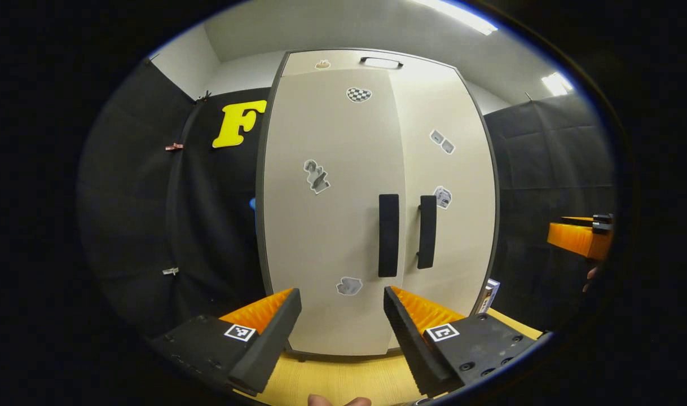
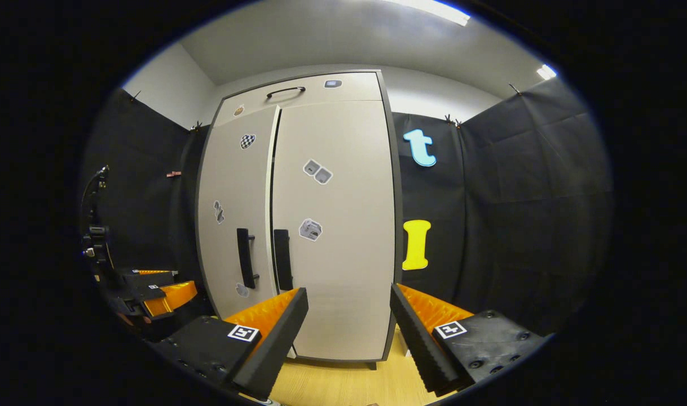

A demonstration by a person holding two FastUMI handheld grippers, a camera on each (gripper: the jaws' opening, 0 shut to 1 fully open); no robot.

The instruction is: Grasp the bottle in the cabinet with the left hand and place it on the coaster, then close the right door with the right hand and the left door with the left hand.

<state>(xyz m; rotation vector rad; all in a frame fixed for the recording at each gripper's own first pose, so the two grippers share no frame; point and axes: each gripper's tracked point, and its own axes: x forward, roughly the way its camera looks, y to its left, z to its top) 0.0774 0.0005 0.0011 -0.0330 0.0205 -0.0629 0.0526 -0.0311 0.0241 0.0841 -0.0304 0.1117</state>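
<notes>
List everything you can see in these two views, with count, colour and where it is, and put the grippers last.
cabinet: one, beige, standing on the table against the black cloth wall, both doors look shut
door handles: two, black, upright, side by side at the doors' meeting edges
top handle: one, black, on the panel above the doors
stickers: several, grey and white, scattered on the doors
table: one, light wood, under the cabinet
left gripper: one, black and orange, open, facing the cabinet front
right gripper: one, black and orange, open, facing the right door
</notes>
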